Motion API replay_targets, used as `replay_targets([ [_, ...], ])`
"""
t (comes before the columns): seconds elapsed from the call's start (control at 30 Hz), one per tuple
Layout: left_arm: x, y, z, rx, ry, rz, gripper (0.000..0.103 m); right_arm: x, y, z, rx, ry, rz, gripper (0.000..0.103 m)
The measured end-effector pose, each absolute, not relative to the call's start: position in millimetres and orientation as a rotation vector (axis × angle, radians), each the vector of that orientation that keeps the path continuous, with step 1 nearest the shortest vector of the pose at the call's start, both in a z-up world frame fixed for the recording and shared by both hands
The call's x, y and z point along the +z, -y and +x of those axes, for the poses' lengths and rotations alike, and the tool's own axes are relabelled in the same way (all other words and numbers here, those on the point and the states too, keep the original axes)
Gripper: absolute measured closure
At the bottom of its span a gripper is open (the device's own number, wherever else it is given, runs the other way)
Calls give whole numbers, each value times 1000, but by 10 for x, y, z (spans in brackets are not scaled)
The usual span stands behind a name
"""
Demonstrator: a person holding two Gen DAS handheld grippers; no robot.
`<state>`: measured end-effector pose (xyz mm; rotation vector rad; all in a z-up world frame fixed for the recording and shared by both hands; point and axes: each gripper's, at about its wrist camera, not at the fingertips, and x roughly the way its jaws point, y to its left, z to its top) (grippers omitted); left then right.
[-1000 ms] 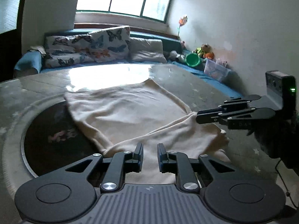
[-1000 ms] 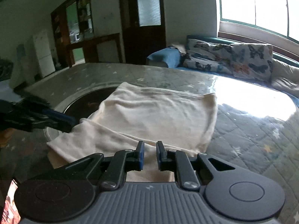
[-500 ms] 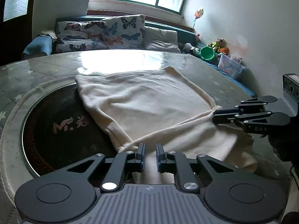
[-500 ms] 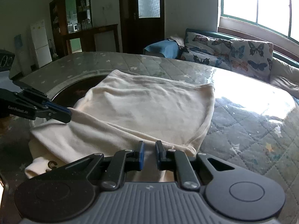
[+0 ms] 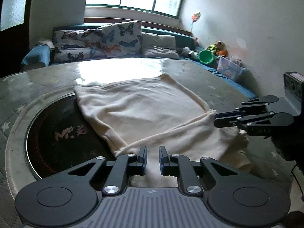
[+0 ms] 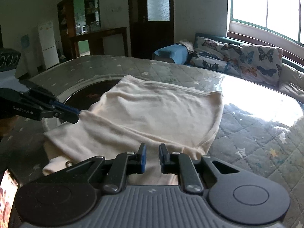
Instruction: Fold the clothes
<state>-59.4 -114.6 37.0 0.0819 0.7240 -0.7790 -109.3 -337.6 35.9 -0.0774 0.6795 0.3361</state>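
Note:
A cream garment [image 5: 142, 110] lies spread on the round table [image 5: 218, 87], its near part folded over itself. My left gripper [image 5: 153, 152] is shut on the folded edge at its left end. That same gripper [image 6: 77, 115] shows in the right wrist view, pinching the cloth's corner. My right gripper [image 6: 152, 150] is shut on the other end of the garment [image 6: 155, 110]. In the left wrist view the right gripper [image 5: 215, 120] has its tips closed on the cloth corner. A lower layer [image 5: 239, 159] sticks out under the fold.
The table carries a quilted star-print cover [image 6: 256, 136] and a dark round centre panel [image 5: 57, 133] with a logo. Behind stand a sofa with butterfly cushions [image 5: 121, 36], a green bucket [image 5: 206, 56] and a plastic box [image 5: 229, 70]. A lit screen [image 6: 7, 193] sits by the near left edge.
Both grippers kept their hold and shifted a little with the folded edge. The flap sits slightly higher, and a lower layer now shows beneath it on the right.

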Motion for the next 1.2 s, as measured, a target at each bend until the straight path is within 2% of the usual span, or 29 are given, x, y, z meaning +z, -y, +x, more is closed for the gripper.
replay_targets([
  [0.1, 325, 1169, -624, -786, -734, 104, 88, 327, 3385, -1134, 332, -688, -78, 84],
  [0.97, 286, 1168, -688, -784, -745, 137, 85, 236, 3407, -1192, 326, -707, -81, 81],
  [1.07, 334, 1157, -723, -792, -730, 144, 81, 248, 3405, -1198, 328, -704, -83, 75],
  [1.2, 397, 1145, -772, -806, -711, 152, 80, 241, 3406, -1196, 328, -706, -84, 74],
])
